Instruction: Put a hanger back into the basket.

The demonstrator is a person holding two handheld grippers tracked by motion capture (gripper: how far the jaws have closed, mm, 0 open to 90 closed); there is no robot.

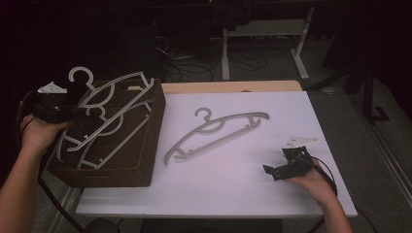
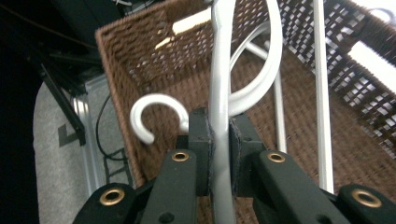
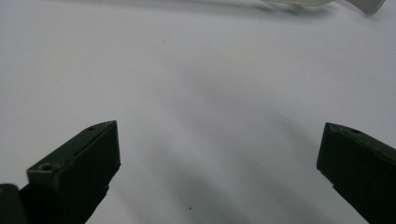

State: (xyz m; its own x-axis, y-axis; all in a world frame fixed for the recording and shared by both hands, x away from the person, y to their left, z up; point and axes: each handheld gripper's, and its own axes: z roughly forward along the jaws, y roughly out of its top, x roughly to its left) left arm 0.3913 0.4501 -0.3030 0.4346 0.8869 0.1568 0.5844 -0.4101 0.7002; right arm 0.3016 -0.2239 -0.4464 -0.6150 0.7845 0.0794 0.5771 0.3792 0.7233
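Note:
A brown wicker basket [image 1: 154, 131] stands at the table's left and holds white plastic hangers [image 1: 114, 104], piled and partly sticking out over its rim. My left gripper [image 1: 72, 113] is at the basket's left edge, shut on the bar of one white hanger [image 2: 220, 70] over the basket [image 2: 140, 51]; in the left gripper view [image 2: 219, 140] a hook [image 2: 152, 109] curls just left of the jaws. Another grey-white hanger [image 1: 214, 131] lies flat mid-table. My right gripper [image 1: 272, 171] rests low at the front right, jaws wide open over bare tabletop [image 3: 219, 154], with nothing between them.
The white table top [image 1: 243, 189] has a wooden strip along its far edge. A tip of the loose hanger [image 3: 364, 4] shows ahead of the right gripper. Table legs and cables stand on the dark floor behind.

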